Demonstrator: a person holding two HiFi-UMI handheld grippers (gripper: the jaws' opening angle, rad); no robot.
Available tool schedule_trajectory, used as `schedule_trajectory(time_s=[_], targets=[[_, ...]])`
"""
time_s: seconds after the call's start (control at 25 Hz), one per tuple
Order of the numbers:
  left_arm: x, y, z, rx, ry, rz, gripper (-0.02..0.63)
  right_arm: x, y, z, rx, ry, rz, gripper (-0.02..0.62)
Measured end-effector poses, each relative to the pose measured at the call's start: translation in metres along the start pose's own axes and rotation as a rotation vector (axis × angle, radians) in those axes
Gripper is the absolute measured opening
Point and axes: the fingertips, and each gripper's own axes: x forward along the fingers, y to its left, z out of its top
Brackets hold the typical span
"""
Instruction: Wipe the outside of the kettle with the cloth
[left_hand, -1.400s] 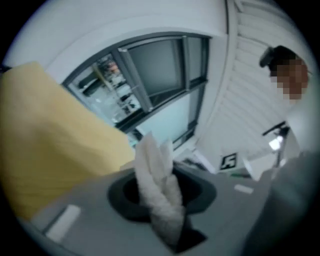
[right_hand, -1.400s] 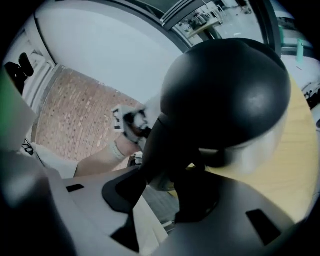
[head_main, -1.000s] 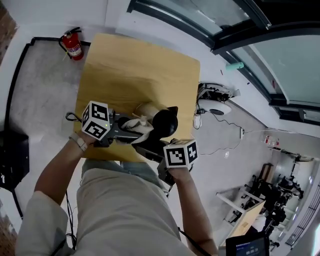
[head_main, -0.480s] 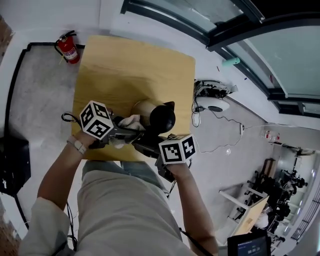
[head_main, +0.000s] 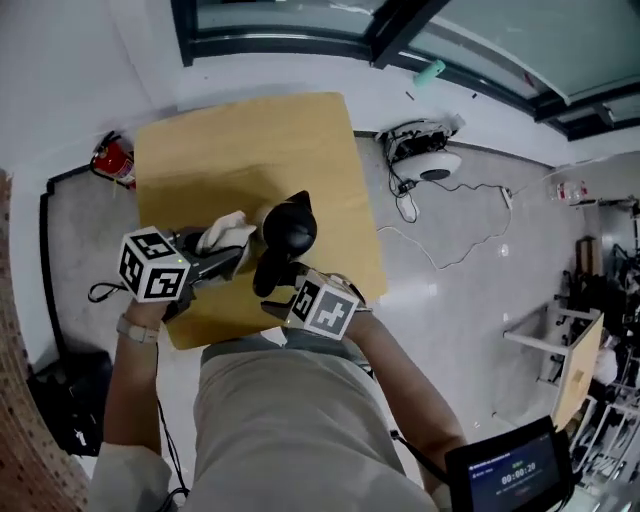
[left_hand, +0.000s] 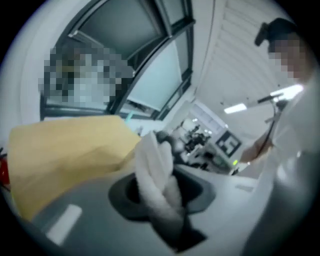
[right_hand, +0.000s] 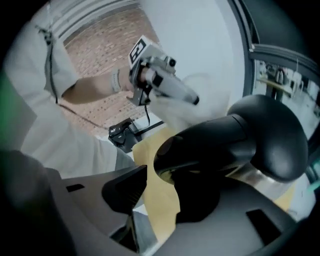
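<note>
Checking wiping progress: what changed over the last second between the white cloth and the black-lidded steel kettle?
The left gripper swung the white cloth away from the black-lidded steel kettle, out to its left. The right gripper rolled the kettle by its black handle. Both grips stayed shut.

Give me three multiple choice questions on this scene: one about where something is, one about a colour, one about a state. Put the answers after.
1. Where is the fire extinguisher?
A. on the floor by the table
B. on the table
C. on a shelf

2. What colour is the cloth?
A. blue
B. red
C. white

3. The left gripper is:
A. open and empty
B. shut on the cloth
C. shut with nothing in it

Answers:
1. A: the head view shows it on the floor off the table's corner.
2. C: it looks white in the head view and the left gripper view.
3. B: the cloth is pinched between its jaws.
</note>
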Motion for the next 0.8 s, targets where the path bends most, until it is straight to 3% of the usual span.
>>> schedule_trajectory(time_s=[0.12, 0.2, 0.28, 0.36, 0.44, 0.52, 0.64, 0.8], targets=[[-0.004, -0.075, 0.073, 0.24, -0.082, -0.1, 0.117, -0.018, 0.002, 0.001, -0.083, -0.14, -0.094, 0.183], [0.029, -0.12, 0.093, 0.436, 0.031, -0.109, 0.117, -0.041, -0.004, -0.011, -0.017, -0.272, -0.179, 0.246], [0.079, -0.137, 0.082, 0.516, 0.206, 0.0, 0.117, -0.066, -0.02, -0.041, 0.101, -0.383, -0.28, 0.247], [0.115, -0.125, 0.06, 0.454, 0.245, 0.201, 0.117, -0.087, -0.034, -0.082, 0.25, -0.471, -0.371, 0.247], [0.125, -0.107, 0.04, 0.3, 0.14, 0.389, 0.117, -0.104, -0.04, -0.123, 0.4, -0.543, -0.429, 0.247], [0.128, -0.103, 0.036, 0.258, 0.07, 0.525, 0.112, -0.124, -0.047, -0.155, 0.513, -0.621, -0.441, 0.247], [0.14, -0.11, 0.037, 0.314, 0.114, 0.577, 0.114, -0.147, -0.068, -0.192, 0.593, -0.68, -0.429, 0.247], [0.093, -0.094, 0.058, 0.322, 0.078, 0.677, 0.114, -0.148, -0.083, -0.21, 0.549, -0.645, -0.423, 0.245]])
